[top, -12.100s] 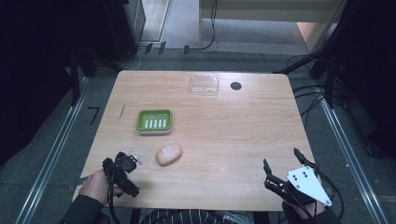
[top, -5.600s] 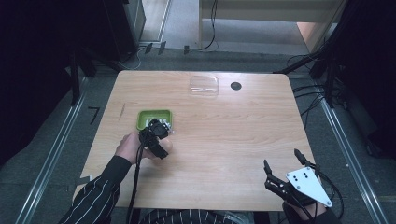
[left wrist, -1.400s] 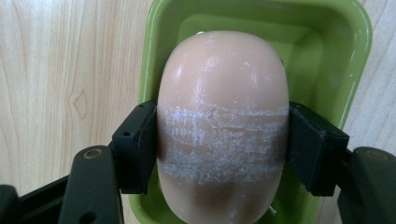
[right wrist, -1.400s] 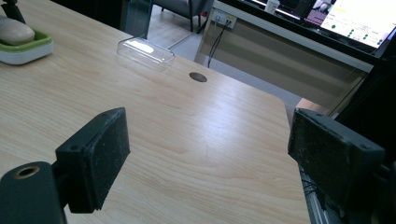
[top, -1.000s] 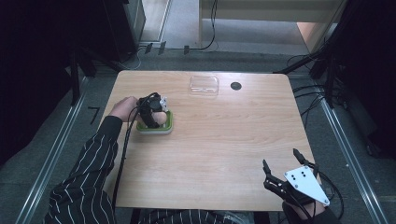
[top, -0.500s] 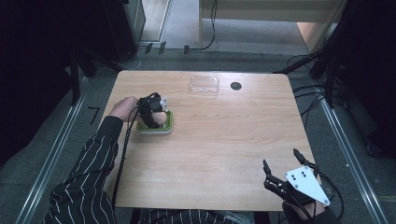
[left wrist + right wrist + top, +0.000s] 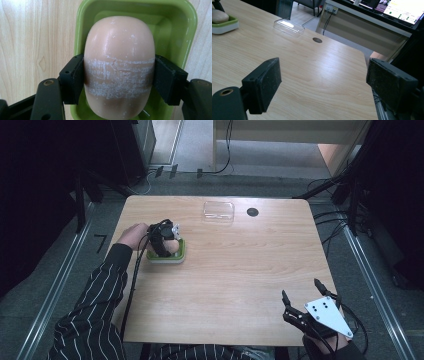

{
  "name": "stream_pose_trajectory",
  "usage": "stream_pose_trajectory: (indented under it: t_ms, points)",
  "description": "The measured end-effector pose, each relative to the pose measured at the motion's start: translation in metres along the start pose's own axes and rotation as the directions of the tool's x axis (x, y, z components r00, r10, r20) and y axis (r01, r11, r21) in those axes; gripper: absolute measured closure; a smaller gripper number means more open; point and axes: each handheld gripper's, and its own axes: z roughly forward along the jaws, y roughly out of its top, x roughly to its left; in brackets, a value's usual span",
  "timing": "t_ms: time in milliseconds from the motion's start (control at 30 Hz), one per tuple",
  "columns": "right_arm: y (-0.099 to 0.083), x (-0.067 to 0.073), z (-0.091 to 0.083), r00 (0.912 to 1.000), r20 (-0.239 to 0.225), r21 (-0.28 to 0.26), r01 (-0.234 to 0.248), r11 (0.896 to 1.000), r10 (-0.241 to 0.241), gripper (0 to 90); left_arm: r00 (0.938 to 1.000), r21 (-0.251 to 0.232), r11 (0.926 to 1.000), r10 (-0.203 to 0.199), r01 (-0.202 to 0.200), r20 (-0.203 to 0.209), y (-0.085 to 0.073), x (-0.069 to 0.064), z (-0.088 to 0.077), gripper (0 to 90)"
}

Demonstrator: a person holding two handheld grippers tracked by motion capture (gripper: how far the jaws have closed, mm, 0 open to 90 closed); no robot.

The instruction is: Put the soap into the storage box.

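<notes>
My left tongs [image 7: 119, 75] are clamped across a smooth, rounded pink soap bar [image 7: 119, 67], its middle scuffed with a chalky white band. The bar sits in a glossy green rectangular dish [image 7: 185, 27] at about ten o'clock on the pale wood-grain counter [image 7: 240, 270]. My right tongs [image 7: 302, 301] stand released at five o'clock, their matte black pads well apart.
</notes>
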Motion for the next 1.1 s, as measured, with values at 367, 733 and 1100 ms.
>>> stream_pose_trajectory:
  t_ms: [367,733,1100]
  points:
    - [0.0,0.0,-0.003,1.0,0.002,-0.009,0.0,1.0,0.0,13.5,0.9996,0.008,0.9999,-0.014,0.014,-0.024,0.001,-0.002,-0.002,23.7]
    - [0.002,0.002,-0.003,1.0,0.0,-0.01,0.007,1.0,-0.007,13.5,0.9984,0.012,0.9986,-0.052,0.052,-0.021,0.0,-0.006,-0.013,14.5]
    - [0.001,0.002,-0.005,1.0,0.005,-0.011,0.005,1.0,-0.005,13.5,0.995,0.042,0.9942,-0.099,0.099,0.014,0.003,-0.017,-0.026,3.6]
